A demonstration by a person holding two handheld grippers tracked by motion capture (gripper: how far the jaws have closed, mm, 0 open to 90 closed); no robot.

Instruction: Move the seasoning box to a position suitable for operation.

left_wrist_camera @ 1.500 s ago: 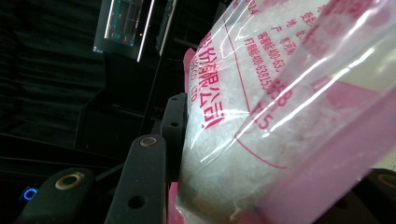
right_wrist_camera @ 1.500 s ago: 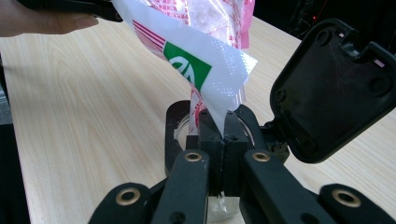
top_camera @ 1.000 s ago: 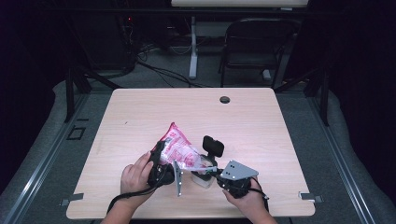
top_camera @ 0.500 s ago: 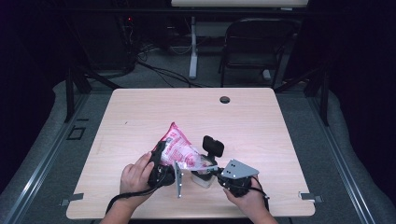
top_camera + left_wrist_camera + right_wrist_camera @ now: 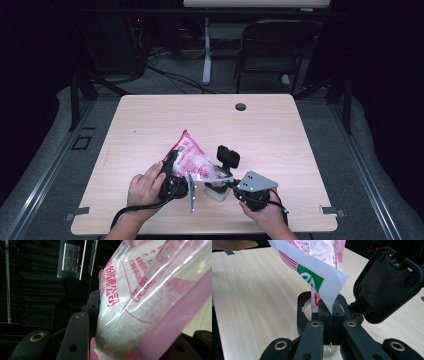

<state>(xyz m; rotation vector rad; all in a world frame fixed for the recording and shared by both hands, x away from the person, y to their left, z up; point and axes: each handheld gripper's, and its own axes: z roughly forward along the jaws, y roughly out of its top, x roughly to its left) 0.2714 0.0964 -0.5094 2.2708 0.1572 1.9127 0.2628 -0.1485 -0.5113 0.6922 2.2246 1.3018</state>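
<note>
Bag tilted, long axis running up-left; left tool clamps its body, right tool pinches its lower corner; unchanged since earlier frame.

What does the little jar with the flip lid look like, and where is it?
Find the wooden table, then its near edge between the two hands. The jar sits under the pink-and-clear bag, below the right gripper. It is clear glass with a black rim and an open black lid.
</note>
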